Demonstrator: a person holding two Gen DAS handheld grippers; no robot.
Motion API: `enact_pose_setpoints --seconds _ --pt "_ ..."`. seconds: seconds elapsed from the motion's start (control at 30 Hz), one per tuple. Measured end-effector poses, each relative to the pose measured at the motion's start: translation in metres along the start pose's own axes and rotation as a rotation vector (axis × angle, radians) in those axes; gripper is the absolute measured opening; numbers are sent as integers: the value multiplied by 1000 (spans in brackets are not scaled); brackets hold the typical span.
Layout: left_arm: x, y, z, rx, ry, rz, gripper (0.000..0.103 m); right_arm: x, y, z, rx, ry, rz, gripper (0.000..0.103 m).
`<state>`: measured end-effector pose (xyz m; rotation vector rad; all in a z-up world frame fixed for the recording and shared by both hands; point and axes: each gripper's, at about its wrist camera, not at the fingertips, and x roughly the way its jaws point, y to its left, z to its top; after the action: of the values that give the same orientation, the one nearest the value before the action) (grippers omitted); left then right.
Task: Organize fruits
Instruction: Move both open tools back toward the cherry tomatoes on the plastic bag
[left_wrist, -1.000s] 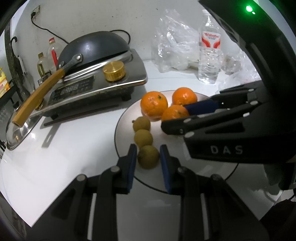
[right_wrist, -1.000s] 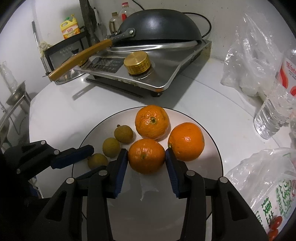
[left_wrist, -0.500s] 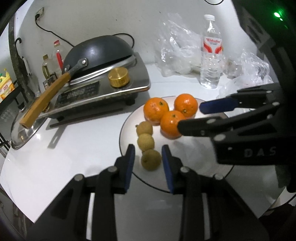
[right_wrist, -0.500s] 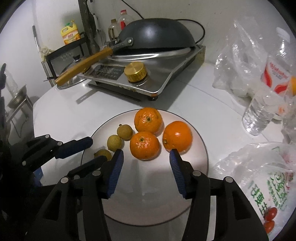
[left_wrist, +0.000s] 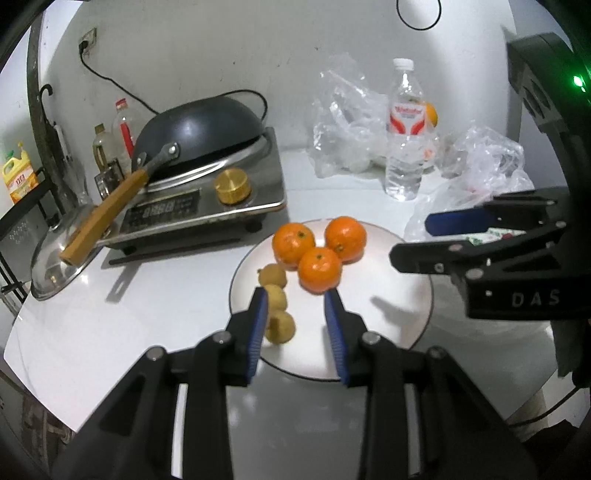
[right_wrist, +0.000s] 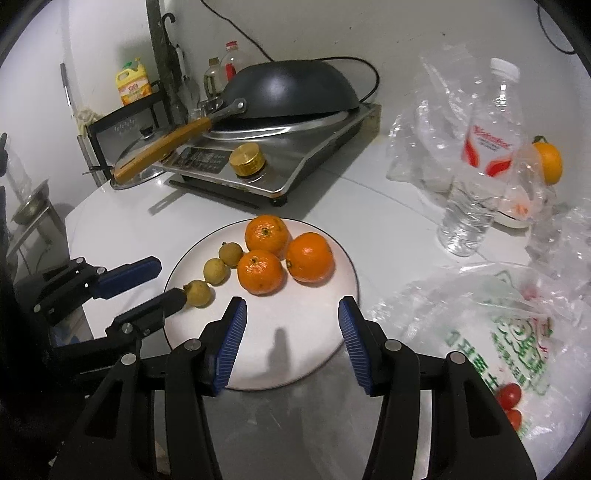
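Both grippers are off the fruit now. My left gripper (left_wrist: 295, 321) has its jaws apart with nothing pressed between the pads; they have just been opening a little, and the nearest longan (left_wrist: 281, 326) that sat between them a second ago now lies free on the plate (left_wrist: 388, 314), partly behind the left pad. My right gripper (right_wrist: 291, 336) has its jaws wide apart and empty; they opened within the last second, letting go of the front orange (right_wrist: 260, 271), which sat between the pads before. Both hands have pulled back and up from the plate, so the fruit looks smaller and further ahead in both wrist views than a second ago.

Fruit layout: three oranges cluster touching each other at the far middle of the plate, three longans run in a line along its left side, near the oranges but separate. All six on the plate, none held.

Judgement: both placements look finished, sorting by kind seems done for what is on the plate. One more orange (right_wrist: 548, 162) sits behind the bottle (right_wrist: 476, 173) among plastic bags, and small tomatoes (right_wrist: 509, 400) show in the printed bag (right_wrist: 498, 332) at right; those may be next, cannot tell.
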<state>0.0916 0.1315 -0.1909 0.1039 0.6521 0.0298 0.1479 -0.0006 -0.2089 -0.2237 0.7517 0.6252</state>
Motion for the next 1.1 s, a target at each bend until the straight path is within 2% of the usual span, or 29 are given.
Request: enact_pose_setpoints --seconds 0.37,0.4,0.43,0.5,1.1 --pt "-21 -31 9 1 -25 -31 36 -46 -24 -18 4 -48 -32 55" --pt "-22 -34 9 0 -26 -34 40 -48 -26 -19 6 -50 -35 55" --pt "-24 -37 9 -5 -27 -38 53 -52 -29 -22 9 -52 -38 55" --pt "-24 -42 10 -13 -30 -46 59 -58 -36 -26 12 -56 -48 55" --pt "-36 -109 33 46 -73 -106 59 -102 -100 -62 93 -84 -116 55"
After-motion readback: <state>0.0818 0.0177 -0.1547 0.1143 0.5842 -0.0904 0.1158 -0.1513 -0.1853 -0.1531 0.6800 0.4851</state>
